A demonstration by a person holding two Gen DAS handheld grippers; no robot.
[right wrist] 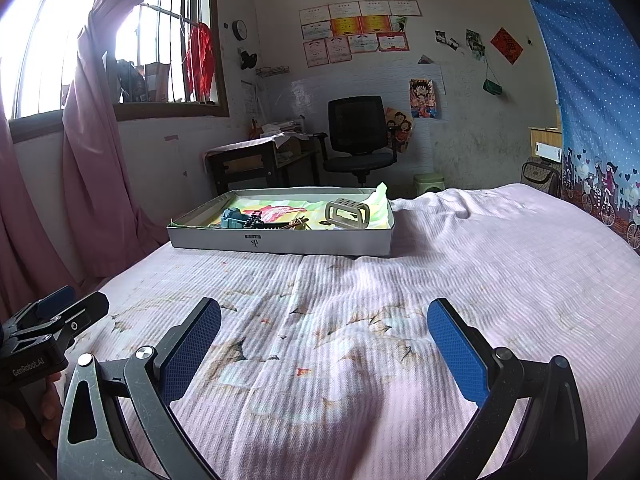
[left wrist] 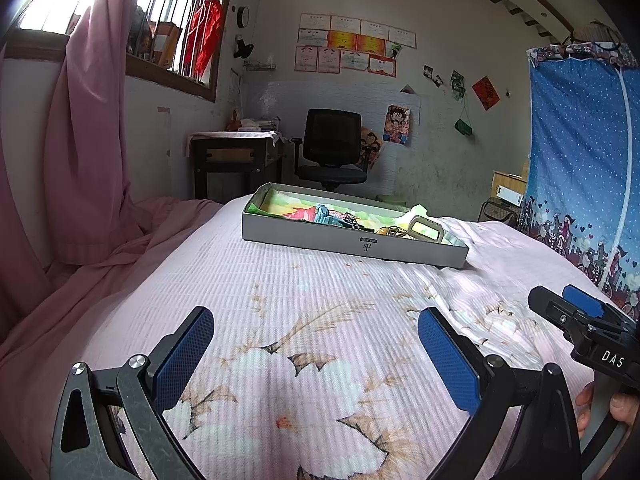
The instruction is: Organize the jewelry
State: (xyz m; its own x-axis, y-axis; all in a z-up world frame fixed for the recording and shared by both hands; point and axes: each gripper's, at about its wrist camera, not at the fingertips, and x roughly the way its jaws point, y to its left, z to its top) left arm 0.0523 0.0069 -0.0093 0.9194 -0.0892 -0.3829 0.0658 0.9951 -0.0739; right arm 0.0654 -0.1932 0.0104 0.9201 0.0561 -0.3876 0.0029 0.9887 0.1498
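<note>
A shallow grey box lies on the pink floral bedspread, far ahead of both grippers. Inside it, on colourful paper, lie a beige hair claw, a teal clip, dark beads and a gold-coloured piece. My left gripper is open over the bedspread, nothing between its blue pads. My right gripper is open too and holds nothing. The right gripper also shows at the right edge of the left wrist view.
A pink curtain hangs and spills onto the bed at the left. Beyond the bed stand a dark desk and a black office chair. A blue dotted fabric wardrobe rises at the right. A hand holds the right gripper's handle.
</note>
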